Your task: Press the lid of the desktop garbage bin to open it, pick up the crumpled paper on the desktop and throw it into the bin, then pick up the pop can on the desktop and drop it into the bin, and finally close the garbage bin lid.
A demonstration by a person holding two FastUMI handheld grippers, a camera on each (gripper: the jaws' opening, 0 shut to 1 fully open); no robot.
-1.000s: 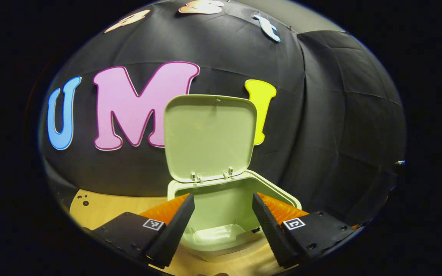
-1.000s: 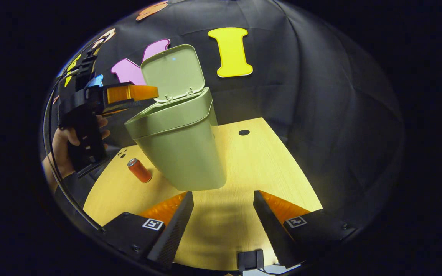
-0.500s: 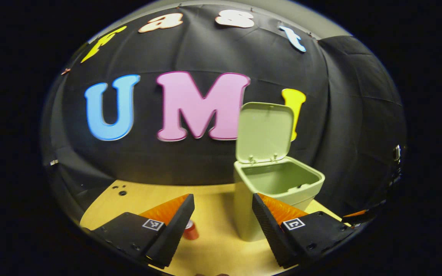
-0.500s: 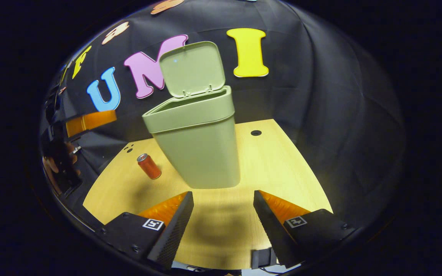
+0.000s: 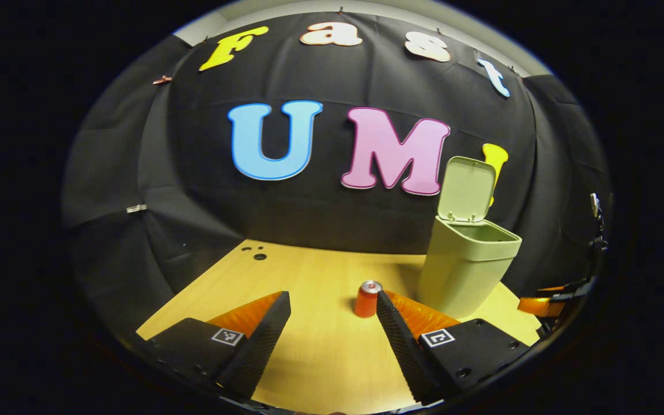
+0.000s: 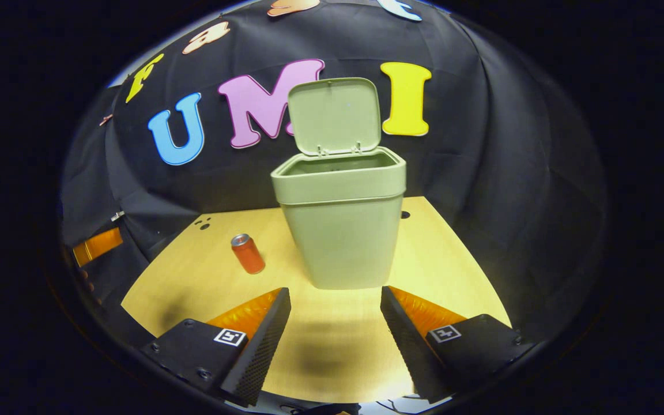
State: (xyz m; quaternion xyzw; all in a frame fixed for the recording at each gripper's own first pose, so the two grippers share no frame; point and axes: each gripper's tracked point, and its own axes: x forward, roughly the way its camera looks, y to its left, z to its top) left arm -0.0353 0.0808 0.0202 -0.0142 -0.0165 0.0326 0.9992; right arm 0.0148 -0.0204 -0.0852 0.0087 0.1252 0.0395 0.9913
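Left gripper (image 5: 332, 323) hangs with jaws wide and empty, the can (image 5: 368, 298) upright on the table (image 5: 309, 369) just ahead. Likely light, thin-walled, slippery: grip mid-body. Beyond, the bin (image 5: 467, 265) stands open. Right gripper (image 6: 335, 328) too gapes empty.

My bin (image 6: 340, 230) is a pale sage green all over, its raised lid (image 6: 335, 115) the same shade. The pop can (image 6: 247, 253) is orange-red with a silver top. Both stand on a light yellow wood-grain bench (image 6: 441, 265), before the plain black cloth wall (image 6: 510, 173).
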